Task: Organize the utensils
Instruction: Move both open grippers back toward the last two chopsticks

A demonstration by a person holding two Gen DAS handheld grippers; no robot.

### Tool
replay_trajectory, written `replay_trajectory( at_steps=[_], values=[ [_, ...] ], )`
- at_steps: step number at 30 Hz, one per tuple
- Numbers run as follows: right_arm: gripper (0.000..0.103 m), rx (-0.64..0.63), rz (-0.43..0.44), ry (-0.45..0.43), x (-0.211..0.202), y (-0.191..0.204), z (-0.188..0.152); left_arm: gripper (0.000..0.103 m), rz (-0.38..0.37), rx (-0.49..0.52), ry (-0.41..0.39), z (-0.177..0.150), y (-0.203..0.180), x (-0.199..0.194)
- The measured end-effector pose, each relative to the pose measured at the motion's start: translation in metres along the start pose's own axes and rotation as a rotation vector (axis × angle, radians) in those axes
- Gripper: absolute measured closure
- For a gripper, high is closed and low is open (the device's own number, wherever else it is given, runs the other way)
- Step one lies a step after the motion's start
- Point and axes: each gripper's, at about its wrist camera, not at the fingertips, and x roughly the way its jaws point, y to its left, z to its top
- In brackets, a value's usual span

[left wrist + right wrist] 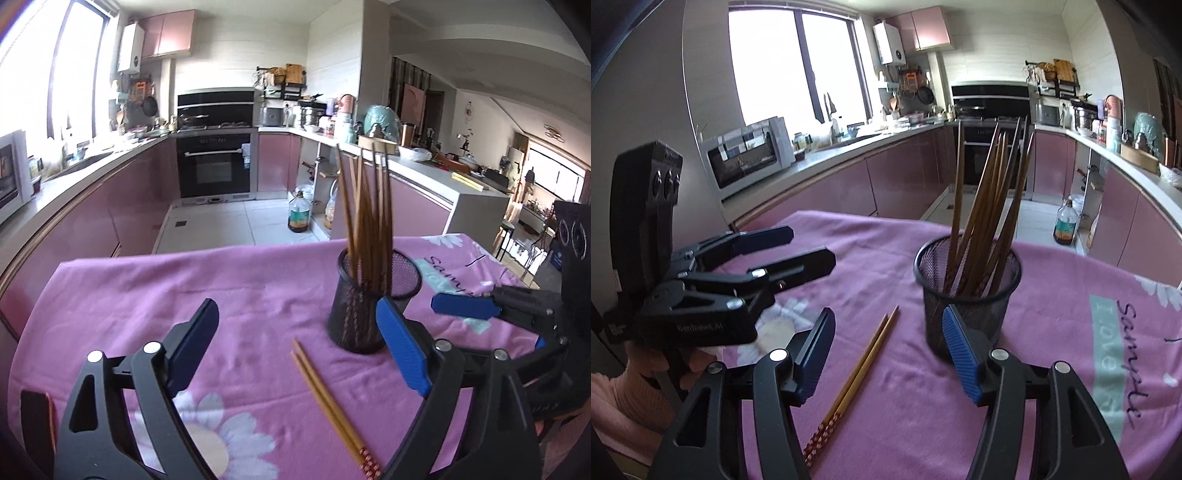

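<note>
A pair of loose chopsticks (334, 408) lies flat on the pink cloth (258, 295) of the table, just beside the black mesh cup (369, 302) full of upright chopsticks (365, 221), and both the left tongs (295, 350) and right tongs (888, 354) stand apart, holding nothing.

Two black plastic grippers are seen, the left gripper (295, 343) and right gripper (888, 350) each fitted with ribbed blue finger pads (962, 354), silver pivot screws and white lettering, and a pink knitted sleeve (626, 398) is worn
</note>
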Motion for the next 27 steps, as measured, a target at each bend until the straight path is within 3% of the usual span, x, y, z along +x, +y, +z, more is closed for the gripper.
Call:
replay_trajectory(
  at_steps=[3,15,17,19,27],
  values=[
    [0.043,0.009,0.006,0.039,0.009,0.002,-0.01,0.008,0.029,-0.009,0.01,-0.009,0.007,-0.003],
    [0.045,0.046,0.012,0.157,0.04,0.015,-0.043,0.007,0.07,-0.037,0.092,-0.047,0.021,-0.002],
    [0.049,0.045,0.011,0.17,0.043,0.017,-0.046,0.009,0.07,-0.043,0.108,-0.052,0.024,-0.001],
    [0.05,0.042,0.009,0.183,0.046,0.019,-0.05,0.017,0.068,-0.047,0.123,-0.057,0.026,0.001],
    [0.061,0.019,-0.005,0.218,0.055,0.027,-0.054,0.022,0.058,-0.052,0.17,-0.071,0.029,0.009]
  ],
)
